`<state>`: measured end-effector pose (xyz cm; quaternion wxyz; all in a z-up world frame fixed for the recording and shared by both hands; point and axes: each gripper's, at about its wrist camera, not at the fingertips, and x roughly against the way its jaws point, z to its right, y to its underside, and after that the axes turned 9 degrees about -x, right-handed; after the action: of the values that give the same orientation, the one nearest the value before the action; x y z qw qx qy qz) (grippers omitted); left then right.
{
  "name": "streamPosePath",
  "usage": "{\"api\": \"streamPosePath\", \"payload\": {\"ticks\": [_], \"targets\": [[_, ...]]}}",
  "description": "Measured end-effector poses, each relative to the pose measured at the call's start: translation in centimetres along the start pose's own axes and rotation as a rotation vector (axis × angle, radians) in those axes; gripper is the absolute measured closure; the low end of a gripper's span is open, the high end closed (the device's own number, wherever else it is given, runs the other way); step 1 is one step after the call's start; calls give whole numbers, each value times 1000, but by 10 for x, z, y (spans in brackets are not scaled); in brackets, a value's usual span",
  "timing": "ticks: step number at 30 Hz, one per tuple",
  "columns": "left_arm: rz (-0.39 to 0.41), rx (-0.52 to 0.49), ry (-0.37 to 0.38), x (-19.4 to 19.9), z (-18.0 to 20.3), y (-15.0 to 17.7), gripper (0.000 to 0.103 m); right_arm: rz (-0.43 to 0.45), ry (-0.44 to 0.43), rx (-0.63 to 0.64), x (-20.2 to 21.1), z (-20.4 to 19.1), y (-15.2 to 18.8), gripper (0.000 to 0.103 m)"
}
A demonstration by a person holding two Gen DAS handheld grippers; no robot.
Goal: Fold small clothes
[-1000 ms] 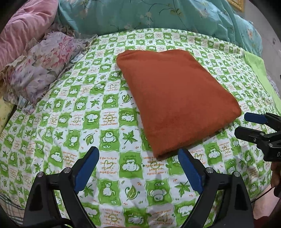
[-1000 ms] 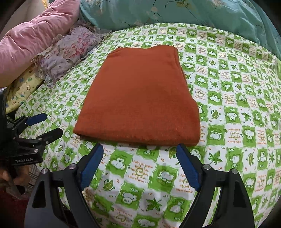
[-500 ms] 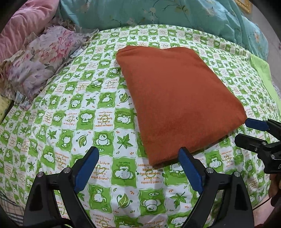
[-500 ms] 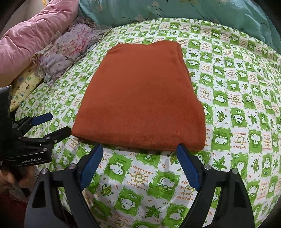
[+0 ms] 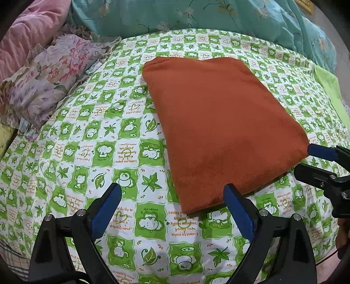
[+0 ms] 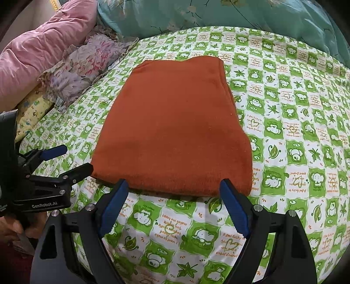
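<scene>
A rust-orange garment [image 5: 218, 124] [image 6: 175, 129] lies folded into a flat rectangle on the green-and-white patterned bedsheet [image 5: 91, 153] [image 6: 295, 153]. My left gripper [image 5: 172, 194] stands open just before the garment's near left corner, its right pad against the near edge. My right gripper [image 6: 174, 190] is open too, both blue pads at the garment's near hem with nothing held. In the left wrist view the right gripper [image 5: 315, 161] pokes in at the garment's near right corner. In the right wrist view the left gripper [image 6: 65, 161] sits at the near left corner.
A floral pillow [image 5: 48, 80] [image 6: 87, 67] and a pink quilt [image 5: 28, 32] [image 6: 43, 48] lie at the left. A teal flowered duvet [image 5: 218, 15] [image 6: 218, 15] runs along the back. A light green cloth [image 5: 330, 91] lies at the far right. A person's hand [image 6: 11, 229] holds the left gripper.
Both grippers have moved forward toward the garment's near edge, which now looks larger and closer. The jaws have stayed open and the garment has not shifted.
</scene>
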<state>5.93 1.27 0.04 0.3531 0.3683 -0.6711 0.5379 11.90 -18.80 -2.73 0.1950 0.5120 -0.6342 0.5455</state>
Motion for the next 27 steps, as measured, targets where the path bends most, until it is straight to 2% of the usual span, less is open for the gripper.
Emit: {"api": "streamPosePath", "payload": {"ticks": [27], "targets": [[10,-10,-1,-3,-2,-16,8,10,-9,25,-8,-7,-16,18]]}}
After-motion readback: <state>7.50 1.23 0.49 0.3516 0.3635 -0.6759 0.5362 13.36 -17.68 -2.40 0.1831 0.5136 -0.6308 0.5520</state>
